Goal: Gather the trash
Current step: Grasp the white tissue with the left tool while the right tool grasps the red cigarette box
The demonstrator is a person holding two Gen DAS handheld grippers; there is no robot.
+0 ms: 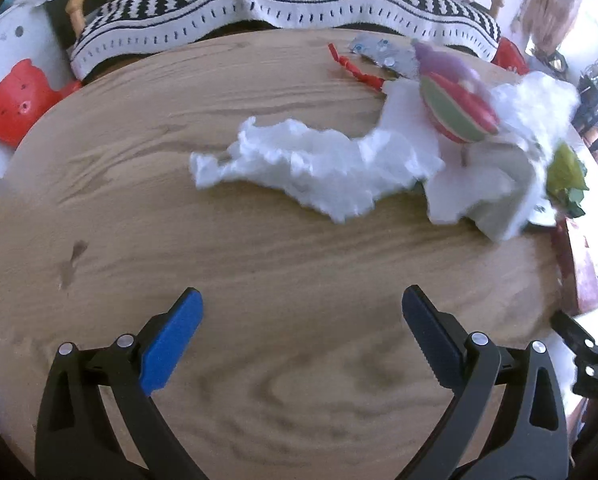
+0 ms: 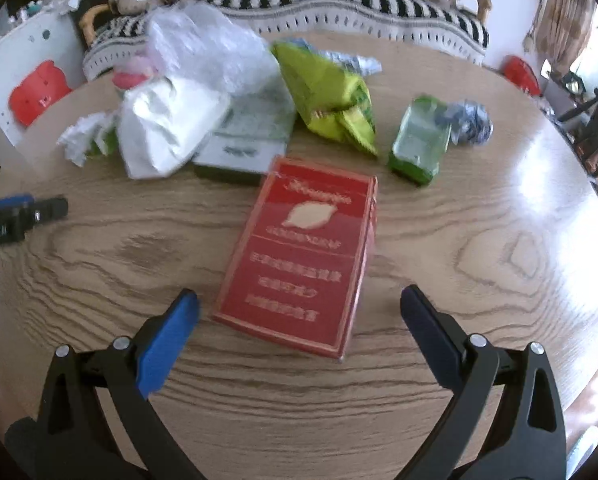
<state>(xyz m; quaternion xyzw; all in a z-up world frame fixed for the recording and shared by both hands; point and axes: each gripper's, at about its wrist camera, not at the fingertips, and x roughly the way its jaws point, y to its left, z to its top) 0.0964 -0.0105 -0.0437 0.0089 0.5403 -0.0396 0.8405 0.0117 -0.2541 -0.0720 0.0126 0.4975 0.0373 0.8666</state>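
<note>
Litter scattered on a round wooden table (image 2: 479, 240), both claws spread and empty. Red carton (image 2: 299, 260) lies flat just ahead of the right gripper (image 2: 299, 308) at 12 o'clock, long axis running from 6 toward 12, its near end between the spread fingers; this hand is judged the nearer. Crumpled white tissue (image 1: 299, 164) lies well apart from the left gripper (image 1: 301, 310), at 12 o'clock.

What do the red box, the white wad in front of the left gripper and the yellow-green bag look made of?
Red box: printed cardboard, slightly glossy, with crisp folded edges. White wad: soft tissue paper, matte, crumpled with ragged edges. Yellow-green bag: probably thin plastic film, shiny and sharply creased.
</note>
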